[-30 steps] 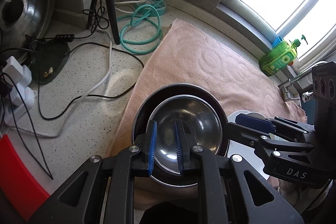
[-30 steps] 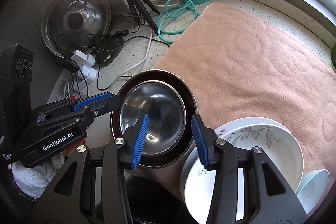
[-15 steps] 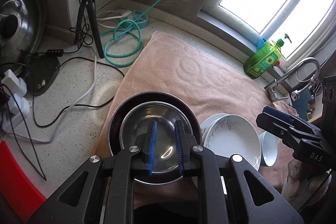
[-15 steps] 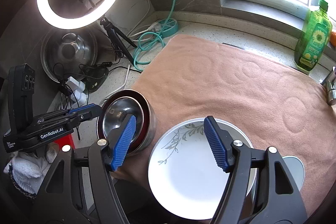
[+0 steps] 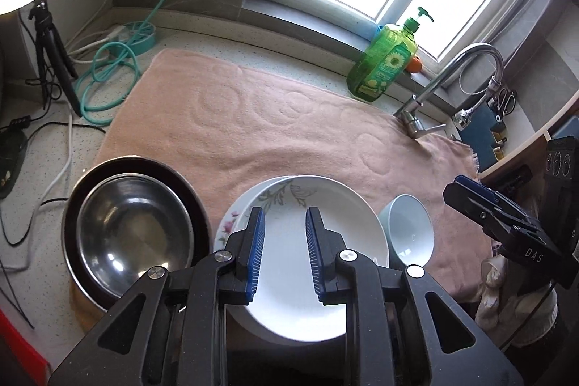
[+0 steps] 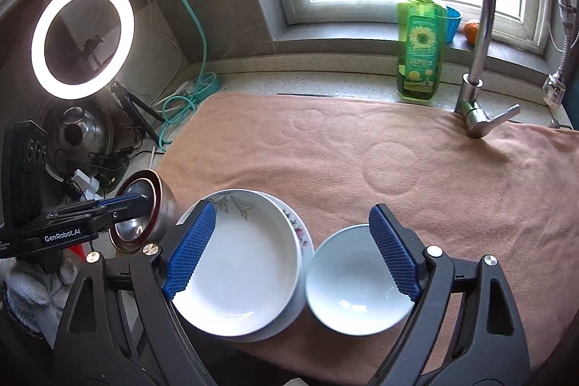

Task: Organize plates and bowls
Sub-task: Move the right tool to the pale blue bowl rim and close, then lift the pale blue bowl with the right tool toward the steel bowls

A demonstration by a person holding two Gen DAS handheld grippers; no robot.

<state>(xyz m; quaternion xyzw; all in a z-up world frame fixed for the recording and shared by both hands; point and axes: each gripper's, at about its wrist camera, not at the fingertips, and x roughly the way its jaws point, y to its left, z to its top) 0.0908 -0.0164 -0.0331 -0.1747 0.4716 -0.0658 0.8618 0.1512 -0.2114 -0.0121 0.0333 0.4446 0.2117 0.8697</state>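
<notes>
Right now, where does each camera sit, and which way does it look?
Left wrist: sits on the left gripper, looks forward and down over its blue fingers at the white plates; the right gripper shows at the right edge.
Right wrist: sits on the right gripper, looks toward the window; its open fingers frame the plates and the pale blue bowl; the left gripper shows at left.
Both share: pink towel, steel bowl, green soap bottle, faucet.
</notes>
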